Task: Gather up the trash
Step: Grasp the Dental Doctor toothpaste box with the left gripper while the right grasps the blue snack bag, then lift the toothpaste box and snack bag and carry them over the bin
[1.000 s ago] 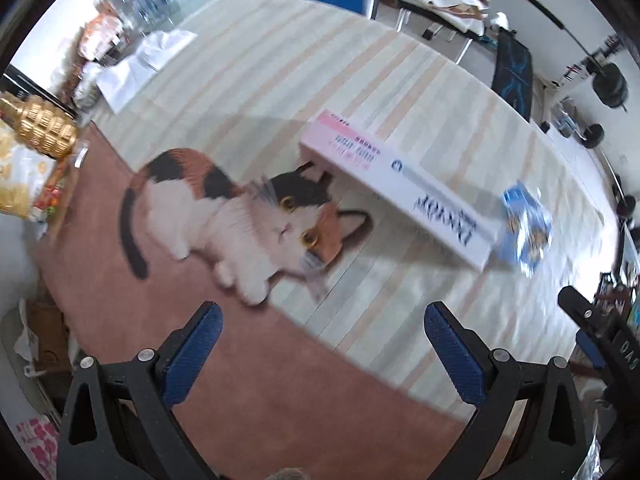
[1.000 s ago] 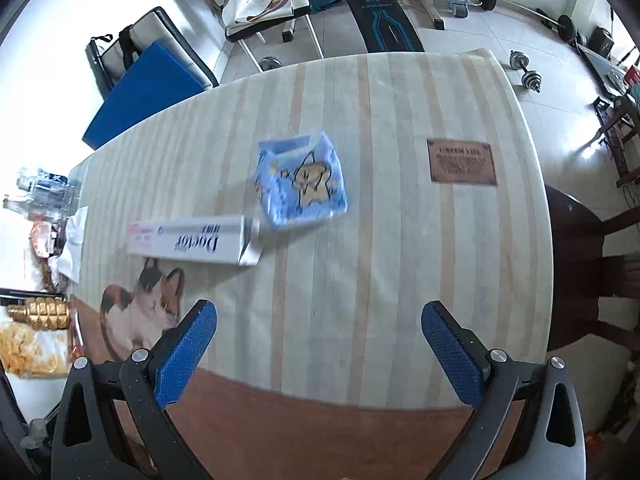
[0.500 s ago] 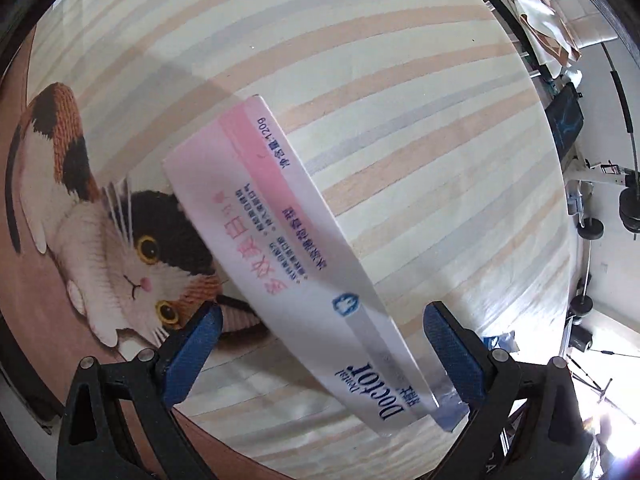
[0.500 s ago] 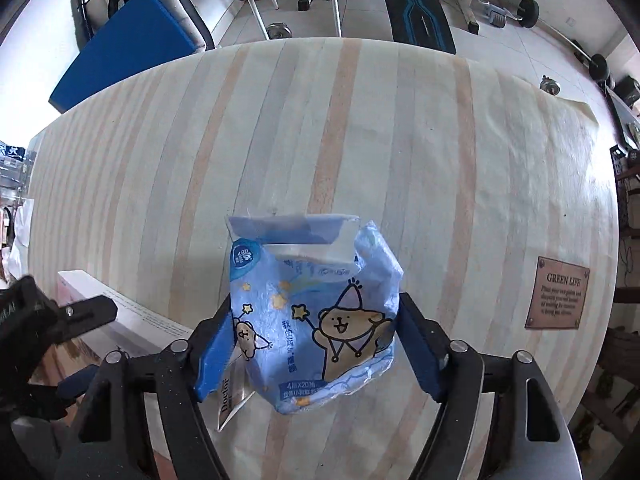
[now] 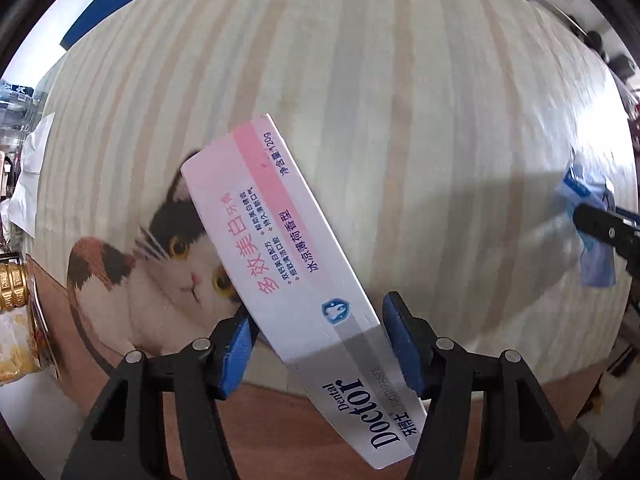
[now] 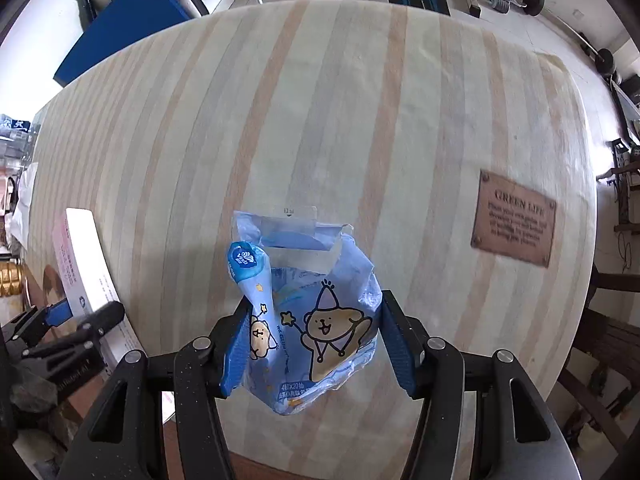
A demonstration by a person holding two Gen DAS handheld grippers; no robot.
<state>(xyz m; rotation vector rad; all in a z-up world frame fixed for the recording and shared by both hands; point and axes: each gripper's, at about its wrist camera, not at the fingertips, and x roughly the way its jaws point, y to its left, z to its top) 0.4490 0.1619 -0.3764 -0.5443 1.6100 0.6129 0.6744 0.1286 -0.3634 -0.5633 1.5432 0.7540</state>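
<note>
Left wrist view looks straight down on a striped tablecloth [image 5: 400, 100] printed with a calico cat [image 5: 160, 264]. A long pink-and-white toothpaste box [image 5: 288, 280] lies slantwise across the cat's face, its far end toward the cloth's middle and its silver "Doctor" end toward the camera. The left gripper [image 5: 318, 346] straddles that box near the silver end; its jaws have just been closing, and the blue pads [image 5: 236, 350] now sit against the box's two long edges, pinching it. Far to the right of the box, at the picture's edge, a blurred blue wrapper [image 5: 588, 236] shows with a black gripper part over it.

Right wrist view shows the same cloth with a brown "GREEN LIFE" label [image 6: 514, 218] printed on it. To the left of that label, a crumpled blue plastic wrapper [image 6: 304, 320] with cartoon bears stands between the right gripper's [image 6: 314, 346] pads. Its jaws have also just been closing, and both pads press the wrapper's sides, creasing the film. Further left of the label lies the toothpaste box [image 6: 86, 264], with the left gripper [image 6: 68, 324] over its near end.
</note>
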